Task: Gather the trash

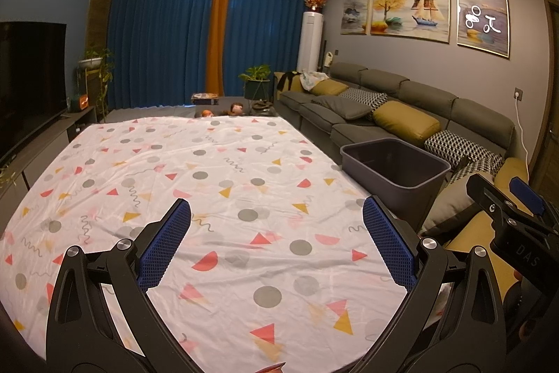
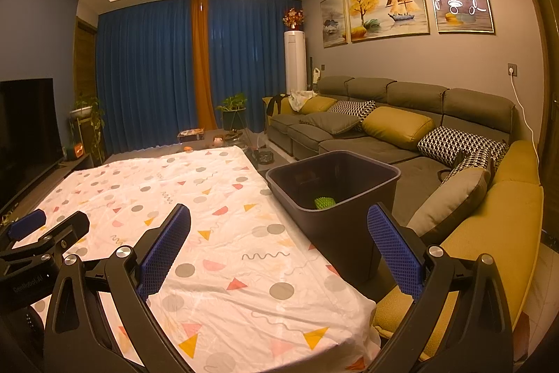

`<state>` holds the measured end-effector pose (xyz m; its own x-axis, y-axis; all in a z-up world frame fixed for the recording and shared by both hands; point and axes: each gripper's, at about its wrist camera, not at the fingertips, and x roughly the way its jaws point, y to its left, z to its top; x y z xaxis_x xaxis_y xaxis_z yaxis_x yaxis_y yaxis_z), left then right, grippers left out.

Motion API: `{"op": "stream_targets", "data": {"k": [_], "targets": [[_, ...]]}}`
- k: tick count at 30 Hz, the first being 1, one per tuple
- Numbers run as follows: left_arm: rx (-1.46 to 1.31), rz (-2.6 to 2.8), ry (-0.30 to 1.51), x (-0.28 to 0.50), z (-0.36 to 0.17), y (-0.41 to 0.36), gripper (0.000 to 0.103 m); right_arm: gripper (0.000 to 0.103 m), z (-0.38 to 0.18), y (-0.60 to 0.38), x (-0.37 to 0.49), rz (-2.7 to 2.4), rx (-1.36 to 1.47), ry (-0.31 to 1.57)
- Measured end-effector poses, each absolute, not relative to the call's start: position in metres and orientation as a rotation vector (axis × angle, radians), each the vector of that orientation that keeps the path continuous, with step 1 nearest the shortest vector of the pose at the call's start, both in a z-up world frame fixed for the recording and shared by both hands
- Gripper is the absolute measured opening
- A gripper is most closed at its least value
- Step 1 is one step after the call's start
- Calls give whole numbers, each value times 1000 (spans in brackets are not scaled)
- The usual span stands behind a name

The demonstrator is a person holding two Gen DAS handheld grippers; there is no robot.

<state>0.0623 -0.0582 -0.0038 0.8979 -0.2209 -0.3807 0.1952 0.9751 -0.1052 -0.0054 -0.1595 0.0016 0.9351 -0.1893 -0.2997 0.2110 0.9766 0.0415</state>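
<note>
Dark grey plastic bin sits upright right at the table's right edge, open top, with one green bumpy bit of trash at the bottom.

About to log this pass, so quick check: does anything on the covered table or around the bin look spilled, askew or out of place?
Nothing stands out. The patterned cloth is wrinkled but bare, with no litter showing. The bin stands upright at the table's right edge with one green item inside. Both grippers, left and right, are open and empty.
</note>
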Motion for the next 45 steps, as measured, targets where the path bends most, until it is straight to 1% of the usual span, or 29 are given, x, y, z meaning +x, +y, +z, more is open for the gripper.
{"op": "stream_targets", "data": {"k": [20,22,24,45], "targets": [[-59,-230,380,59,2,-61,97,97,2,-160,-6,-208,76,296],[-51,-228,372,58,3,-60,87,97,2,-160,-6,-207,76,295],[-43,-227,375,59,3,-61,84,97,2,-160,-5,-207,77,296],[-42,-247,375,61,3,-61,84,97,7,-159,-5,-203,78,283]]}}
